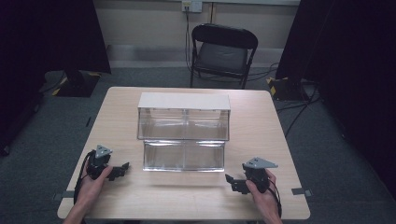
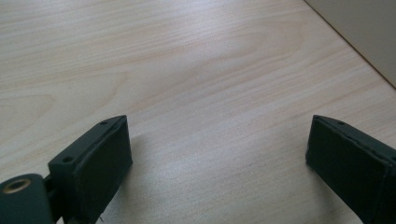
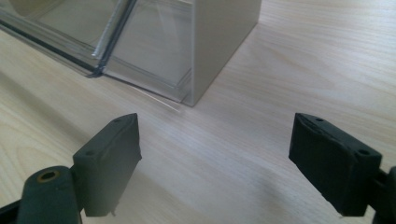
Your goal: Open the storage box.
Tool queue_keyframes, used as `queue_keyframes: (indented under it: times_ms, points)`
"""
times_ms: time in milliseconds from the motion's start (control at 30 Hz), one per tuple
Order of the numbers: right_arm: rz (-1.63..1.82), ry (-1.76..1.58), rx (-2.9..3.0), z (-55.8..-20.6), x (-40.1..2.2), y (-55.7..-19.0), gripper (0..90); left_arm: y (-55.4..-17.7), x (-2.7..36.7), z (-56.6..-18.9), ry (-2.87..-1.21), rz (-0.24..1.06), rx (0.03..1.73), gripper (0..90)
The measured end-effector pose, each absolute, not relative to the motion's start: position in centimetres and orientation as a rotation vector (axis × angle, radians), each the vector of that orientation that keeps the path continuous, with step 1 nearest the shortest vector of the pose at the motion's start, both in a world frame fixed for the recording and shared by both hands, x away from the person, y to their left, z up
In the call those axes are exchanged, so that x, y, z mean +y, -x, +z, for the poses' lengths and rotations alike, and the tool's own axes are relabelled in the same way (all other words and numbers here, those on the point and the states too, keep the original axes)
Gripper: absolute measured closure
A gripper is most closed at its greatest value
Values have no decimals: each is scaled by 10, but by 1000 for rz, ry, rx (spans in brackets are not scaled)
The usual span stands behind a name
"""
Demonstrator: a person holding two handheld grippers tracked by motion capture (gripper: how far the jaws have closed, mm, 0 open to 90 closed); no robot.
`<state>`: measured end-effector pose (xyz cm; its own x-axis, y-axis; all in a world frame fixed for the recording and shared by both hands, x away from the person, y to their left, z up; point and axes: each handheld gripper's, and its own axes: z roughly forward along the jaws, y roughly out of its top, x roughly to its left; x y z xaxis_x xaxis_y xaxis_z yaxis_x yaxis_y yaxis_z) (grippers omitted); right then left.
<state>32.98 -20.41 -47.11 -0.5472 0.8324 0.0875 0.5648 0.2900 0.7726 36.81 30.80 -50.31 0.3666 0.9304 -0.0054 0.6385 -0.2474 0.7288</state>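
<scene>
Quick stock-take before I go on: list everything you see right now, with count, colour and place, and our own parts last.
table: one, light wood, centre of the high view
display case: one, clear two-tier with white top and sides, table centre, looks empty
folding chair: one, black, on the floor beyond the table's far edge
wall socket: one, pale, on the wall behind the chair, cable plugged in
floor cables: several, black, on grey carpet to the table's right
curtains: dark, on both sides of the room
left tool: one, black, grey plate on top, near left of table, jaws open, holding nothing
right tool: one, black, grey plate, near right, jaws open, holding nothing
hands: two, gripping the tools
</scene>
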Motion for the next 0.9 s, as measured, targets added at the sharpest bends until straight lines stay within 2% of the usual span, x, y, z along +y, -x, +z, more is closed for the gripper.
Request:
queue_keyframes:
  times_ms: [900]
  points:
    - [1183,-1223,2229,-465,-174,-335,180,-368,308,-503,-1986,578,1352,63]
